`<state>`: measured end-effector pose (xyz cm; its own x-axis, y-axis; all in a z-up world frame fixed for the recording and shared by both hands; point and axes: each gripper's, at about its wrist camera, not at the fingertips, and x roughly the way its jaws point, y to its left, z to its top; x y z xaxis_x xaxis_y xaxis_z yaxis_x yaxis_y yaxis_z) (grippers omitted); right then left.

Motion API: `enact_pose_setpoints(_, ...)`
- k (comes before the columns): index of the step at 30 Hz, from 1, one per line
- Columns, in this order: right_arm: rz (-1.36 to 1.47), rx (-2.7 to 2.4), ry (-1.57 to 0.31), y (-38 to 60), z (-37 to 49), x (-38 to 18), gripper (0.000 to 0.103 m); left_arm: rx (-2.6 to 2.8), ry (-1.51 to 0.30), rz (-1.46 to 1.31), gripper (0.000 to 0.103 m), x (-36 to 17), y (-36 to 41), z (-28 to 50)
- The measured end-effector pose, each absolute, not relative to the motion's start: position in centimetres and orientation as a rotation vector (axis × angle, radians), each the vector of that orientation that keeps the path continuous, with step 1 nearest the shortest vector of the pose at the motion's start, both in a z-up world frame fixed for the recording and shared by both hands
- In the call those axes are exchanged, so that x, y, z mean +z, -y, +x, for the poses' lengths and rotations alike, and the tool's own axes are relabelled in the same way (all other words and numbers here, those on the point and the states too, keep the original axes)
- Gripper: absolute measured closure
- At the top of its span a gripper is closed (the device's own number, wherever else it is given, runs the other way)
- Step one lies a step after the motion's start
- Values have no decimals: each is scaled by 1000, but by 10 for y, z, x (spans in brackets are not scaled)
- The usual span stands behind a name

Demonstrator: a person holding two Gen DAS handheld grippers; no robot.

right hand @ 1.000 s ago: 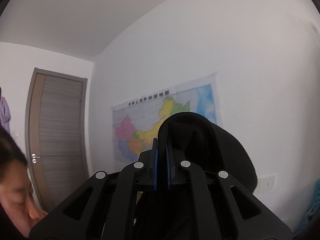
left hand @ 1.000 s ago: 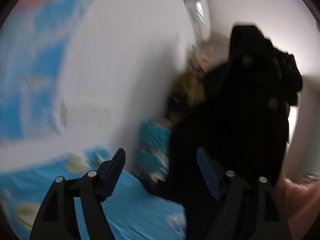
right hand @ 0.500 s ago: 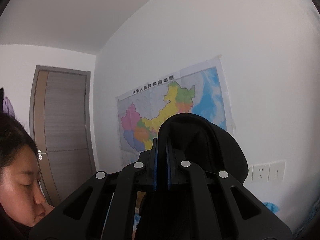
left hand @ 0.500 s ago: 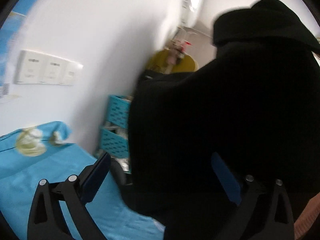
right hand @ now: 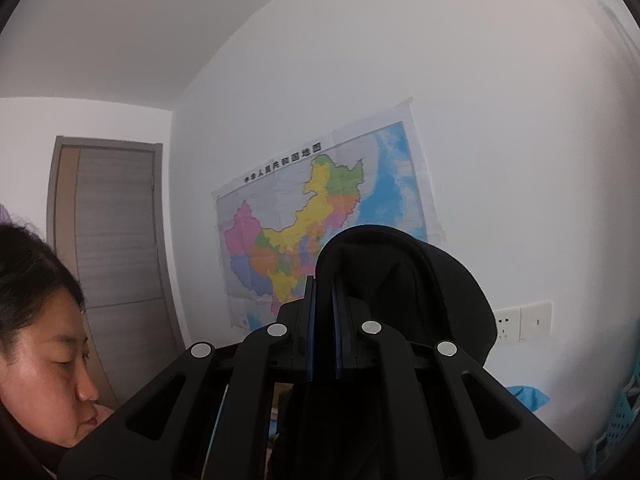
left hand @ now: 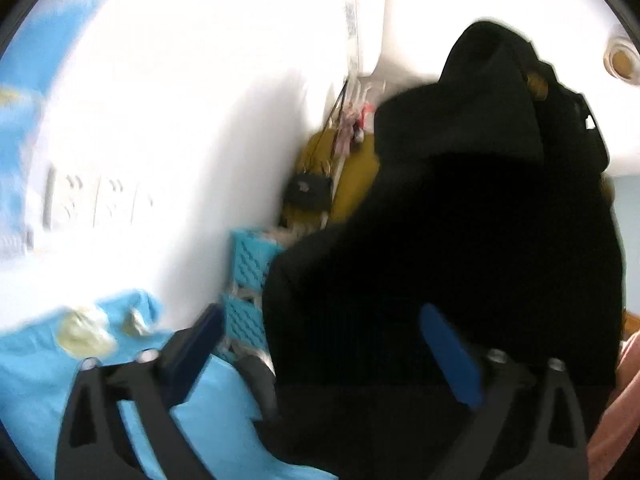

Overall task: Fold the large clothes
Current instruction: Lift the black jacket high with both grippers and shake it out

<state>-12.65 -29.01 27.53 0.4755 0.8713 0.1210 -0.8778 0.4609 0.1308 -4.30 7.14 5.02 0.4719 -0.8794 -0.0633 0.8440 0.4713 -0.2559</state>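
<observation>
Black garment (right hand: 404,280): matt cloth. Door (right hand: 116,232): ridged wood grain. Map (right hand: 320,220): creased paper. Baskets (left hand: 250,260): perforated plastic.

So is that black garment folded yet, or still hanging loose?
Hanging loose, not folded. The black garment dangles from the shut right gripper above the blue bed sheet, draping in front of the open left gripper.

White walls (right hand: 460,80) and a pale ceiling (right hand: 120,32) meet at ten o'clock in the right wrist view; a grey-brown door (right hand: 116,236) stands at nine, a coloured map (right hand: 320,216) hangs at centre, wall sockets (right hand: 524,320) at four. The blurred left wrist view shows a blue bedsheet (left hand: 36,392) at seven o'clock, turquoise baskets (left hand: 250,280) at centre and an air conditioner (left hand: 366,12) at twelve.
</observation>
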Motion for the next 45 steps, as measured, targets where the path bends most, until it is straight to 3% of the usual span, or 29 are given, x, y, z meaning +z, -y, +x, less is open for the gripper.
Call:
enact_pose_setpoints(8, 179, 1114, 12, 275, -122, 270, 96, -1165, -120, 15, 9, 73, -48, -46)
enact_pose_setpoints(9, 176, 1112, 10, 274, -122, 269, 96, -1191, -124, 27, 24, 72, -44, -43)
enact_pose_setpoints(10, 174, 1111, 7, 273, -121, 269, 96, -1209, -133, 37, 64, 72, -41, -41)
enact_pose_setpoints(11, 177, 1099, 2, 274, -120, 268, 96, -1206, -161, 49, 87, 71, -36, -40)
enact_pose_setpoints(12, 182, 1089, 2, 275, -120, 267, 96, -1199, -177, 49, 98, 71, -35, -42)
enact_pose_setpoints(17, 186, 1053, 17, 290, -128, 263, 96, -1054, -89, -66, 100, 85, -80, -80)
enact_pose_setpoints(24, 138, 1032, 93, 300, -162, 274, 96, -845, 153, -212, 103, 161, -178, -169)
enact_pose_setpoints(29, 108, 1040, 85, 285, -168, 279, 96, -780, 303, -110, 98, 185, -199, -229)
enact_pose_setpoints(30, 110, 1052, 84, 284, -167, 279, 96, -813, 281, -92, 81, 182, -197, -232)
enact_pose_setpoints(31, 114, 1060, 85, 283, -167, 280, 96, -835, 254, -77, 51, 177, -193, -230)
enact_pose_setpoints(33, 119, 1086, 90, 280, -167, 280, 96, -838, 186, -54, 23, 157, -182, -219)
enact_pose_setpoints(38, 131, 1119, 80, 278, -166, 277, 96, -962, -77, -71, 16, 96, -139, -153)
enact_pose_setpoints(40, 132, 1122, 75, 277, -166, 277, 96, -981, -162, -92, 8, 78, -124, -124)
enact_pose_setpoints(45, 126, 1127, 70, 274, -166, 274, 96, -1078, -228, -93, 6, 63, -98, -85)
